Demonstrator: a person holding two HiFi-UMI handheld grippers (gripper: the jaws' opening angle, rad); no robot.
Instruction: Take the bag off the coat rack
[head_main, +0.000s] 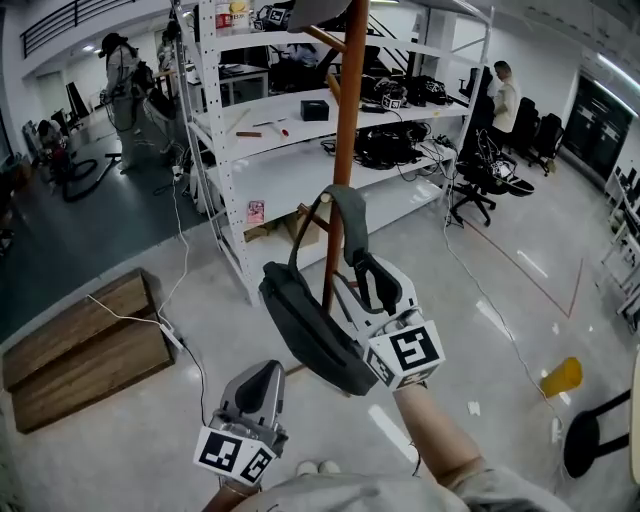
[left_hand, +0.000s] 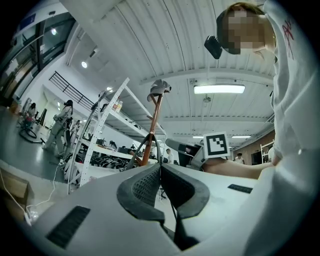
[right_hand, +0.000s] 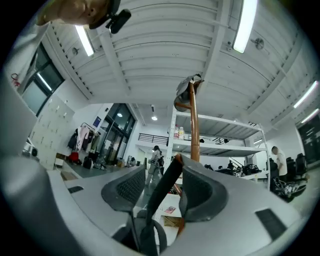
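A dark grey bag (head_main: 310, 330) hangs by its strap (head_main: 345, 210) beside the orange-brown pole of the coat rack (head_main: 346, 110). My right gripper (head_main: 373, 277) is up at the strap, just right of the pole. In the right gripper view the strap (right_hand: 169, 186) runs slantwise between the pads; it lies near the right pad and a gap shows on its left, so the jaws stand open around it. My left gripper (head_main: 262, 382) hangs lower and to the left, below the bag, shut with nothing in it (left_hand: 160, 168). A grey cap (right_hand: 187, 92) tops the pole.
White metal shelving (head_main: 270, 140) with gear stands right behind the rack. Wooden steps (head_main: 85, 345) and a white cable (head_main: 175, 335) lie at the left. An office chair (head_main: 482, 180), a yellow object (head_main: 562, 377) and a black stool (head_main: 588, 440) are at the right. People stand far off.
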